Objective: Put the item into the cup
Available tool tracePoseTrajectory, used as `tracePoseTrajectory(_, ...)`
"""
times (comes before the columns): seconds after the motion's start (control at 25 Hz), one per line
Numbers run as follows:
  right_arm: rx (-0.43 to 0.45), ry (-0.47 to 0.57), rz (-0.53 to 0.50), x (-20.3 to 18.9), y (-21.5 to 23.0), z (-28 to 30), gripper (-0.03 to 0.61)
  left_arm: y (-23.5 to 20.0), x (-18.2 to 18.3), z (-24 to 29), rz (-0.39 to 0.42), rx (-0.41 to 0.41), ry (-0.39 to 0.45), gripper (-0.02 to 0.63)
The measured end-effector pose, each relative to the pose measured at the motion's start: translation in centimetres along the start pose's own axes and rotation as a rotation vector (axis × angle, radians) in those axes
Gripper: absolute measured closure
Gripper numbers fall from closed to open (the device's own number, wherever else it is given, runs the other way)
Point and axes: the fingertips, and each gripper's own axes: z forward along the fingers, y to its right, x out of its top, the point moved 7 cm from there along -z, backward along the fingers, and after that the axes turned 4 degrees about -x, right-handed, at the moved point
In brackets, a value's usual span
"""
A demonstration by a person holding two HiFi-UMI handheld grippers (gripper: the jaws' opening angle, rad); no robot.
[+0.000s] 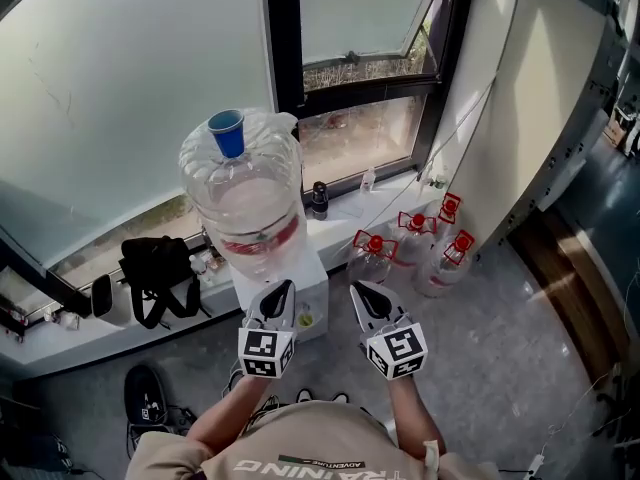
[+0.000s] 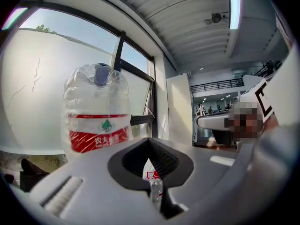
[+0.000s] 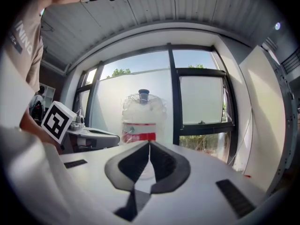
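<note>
Left tongs [image 1: 284, 288], right tongs [image 1: 362, 290] closed; blue cup [image 1: 227, 133] atop jug [image 1: 245, 208].

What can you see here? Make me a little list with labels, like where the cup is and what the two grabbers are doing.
Cup: small blue plastic cup, on top of the jug
Jug: big clear plastic water jug with a red label, on a white dispenser
Left gripper: shut, holding nothing
Right gripper: shut, holding nothing
Floor: three clear bottles with red handles, by the wall
Window ledge: black bag
</note>
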Motion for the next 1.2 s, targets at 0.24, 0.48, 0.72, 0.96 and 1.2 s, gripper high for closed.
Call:
tracePoseTrajectory(0.24,-0.015,0.026,-0.026,1.2,-0.3,-0.3,0.566,0.0,1.7,-0.2,0.035,-0.043,0.026,0.606)
tracePoseTrajectory(0.48,-0.031,0.027,-0.041,1.2,-0.9,-0.6,0.566,-0.3,1.8,0.1,0.030,-0.071,0.018,0.606)
tracePoseTrajectory(0.72,-0.041,0.014,-0.040,1.0,-1.0,-0.9,0.566,-0.2,1.8,0.5,0.032,-0.098,0.013,0.606)
tracePoseTrajectory(0.96,-0.040,-0.011,-0.038,0.1,-1.4,-0.9,0.566,0.0,1.2,0.9,0.019,-0.122,-0.008,0.606)
tracePoseTrajectory(1.2,-0.034,0.000,-0.032,-0.2,-1.7,-0.9,0.566,-0.2,1.0,1.0,0.016,-0.126,-0.012,0.606)
